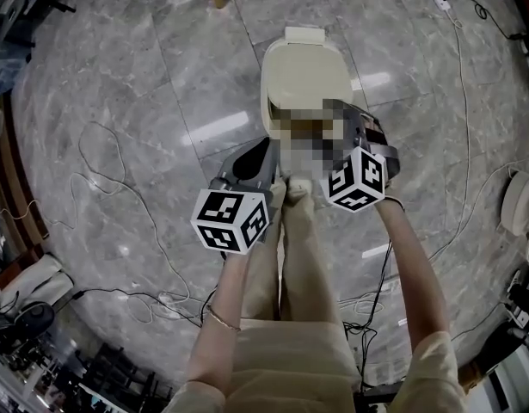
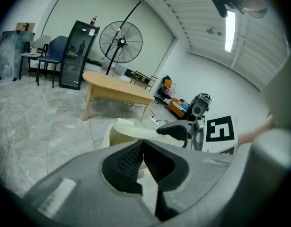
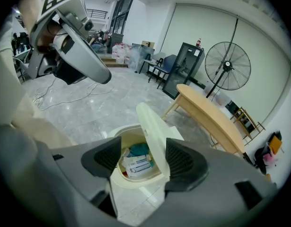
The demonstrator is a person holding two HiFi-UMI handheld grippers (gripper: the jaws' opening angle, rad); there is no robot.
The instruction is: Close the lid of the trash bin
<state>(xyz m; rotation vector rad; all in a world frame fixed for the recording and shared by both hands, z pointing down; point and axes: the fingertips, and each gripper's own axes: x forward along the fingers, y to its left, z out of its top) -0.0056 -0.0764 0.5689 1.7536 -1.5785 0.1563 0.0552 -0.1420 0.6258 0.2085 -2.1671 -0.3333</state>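
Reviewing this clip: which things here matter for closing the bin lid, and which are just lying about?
Job in hand:
trash bin
its half-raised lid
right gripper, fingers apart by the lid
left gripper, fingers together

Lying about:
wooden table
standing fan
black cabinet
floor cables

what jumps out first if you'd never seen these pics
The cream trash bin stands open on the grey marble floor, its lid tilted up and rubbish showing inside. The right gripper has its jaws apart with the lid's edge between them. The left gripper is shut and empty.
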